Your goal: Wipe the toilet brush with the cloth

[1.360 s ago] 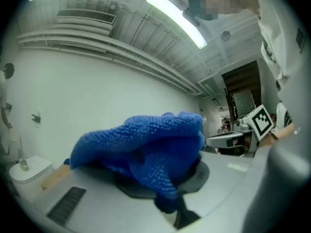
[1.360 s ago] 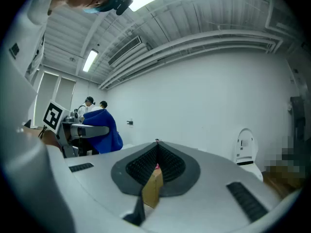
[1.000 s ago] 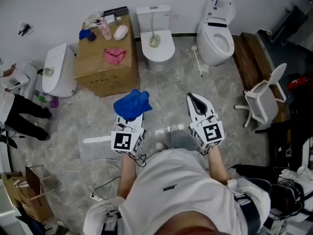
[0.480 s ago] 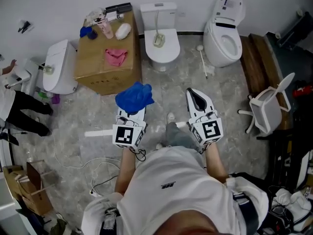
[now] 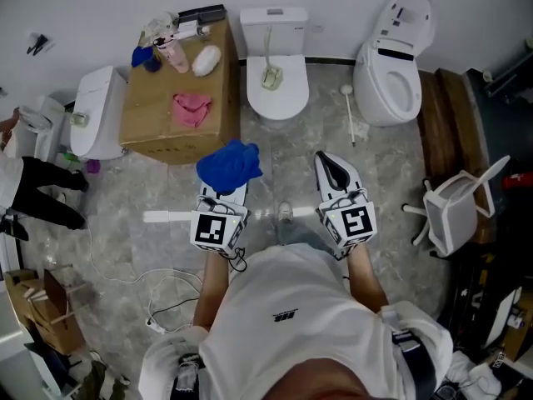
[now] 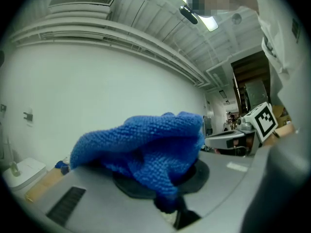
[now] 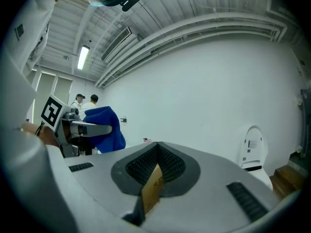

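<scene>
Toilet brush (image 5: pixel 350 117) lies on the grey floor in the head view, far from the person, in the gap between the middle toilet (image 5: pixel 276 90) and the right toilet (image 5: pixel 391 82) whose lid stands up. It is well apart from both tools. The left gripper (image 5: pixel 228 182) points away from the person, and a bunched blue cloth (image 5: pixel 228 166) covers its tips. The right gripper (image 5: pixel 327 163) sits beside it on the right, level with it, carrying nothing. Far left stands a cardboard box (image 5: pixel 171 107) with a pink rag (image 5: pixel 191 109) on top, and a third toilet (image 5: pixel 98 123) is to the left of the box. A white chair (image 5: pixel 454 211) is at the right, and cables (image 5: pixel 158 294) trail on the near-left floor.

In the left gripper view the jaws are clenched on the blue cloth, which bulges up and over the pads and hides the seam.

In the right gripper view the jaws are pressed together with no object between them; only a small tan tab (image 7: pixel 151 188) shows at the seam. The cloth-bearing left gripper appears at the left, and the lid-up toilet at the far right.
</scene>
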{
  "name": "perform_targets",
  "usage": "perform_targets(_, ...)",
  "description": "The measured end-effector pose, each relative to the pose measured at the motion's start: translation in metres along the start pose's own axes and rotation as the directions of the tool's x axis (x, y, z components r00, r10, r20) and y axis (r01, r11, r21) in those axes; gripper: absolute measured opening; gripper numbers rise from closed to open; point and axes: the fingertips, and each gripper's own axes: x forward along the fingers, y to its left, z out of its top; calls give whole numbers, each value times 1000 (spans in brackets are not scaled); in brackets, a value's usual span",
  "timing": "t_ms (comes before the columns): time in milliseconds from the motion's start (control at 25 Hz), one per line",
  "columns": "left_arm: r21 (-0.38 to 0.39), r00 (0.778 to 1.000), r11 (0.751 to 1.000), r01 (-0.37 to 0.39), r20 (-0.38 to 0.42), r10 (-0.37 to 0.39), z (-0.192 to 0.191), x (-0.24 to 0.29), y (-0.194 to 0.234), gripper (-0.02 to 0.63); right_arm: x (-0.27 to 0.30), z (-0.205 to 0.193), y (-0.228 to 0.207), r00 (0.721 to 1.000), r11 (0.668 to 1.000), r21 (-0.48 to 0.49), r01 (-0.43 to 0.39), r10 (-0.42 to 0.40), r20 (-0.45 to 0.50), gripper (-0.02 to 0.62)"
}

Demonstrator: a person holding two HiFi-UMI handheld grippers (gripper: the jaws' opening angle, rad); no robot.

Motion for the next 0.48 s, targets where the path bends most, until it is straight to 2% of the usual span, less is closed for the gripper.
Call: perform_targets(480, 7, 999, 999, -53, -10, 53, -3, 79, 16, 67, 65, -4, -62, 998, 998, 0, -66, 66, -2, -5)
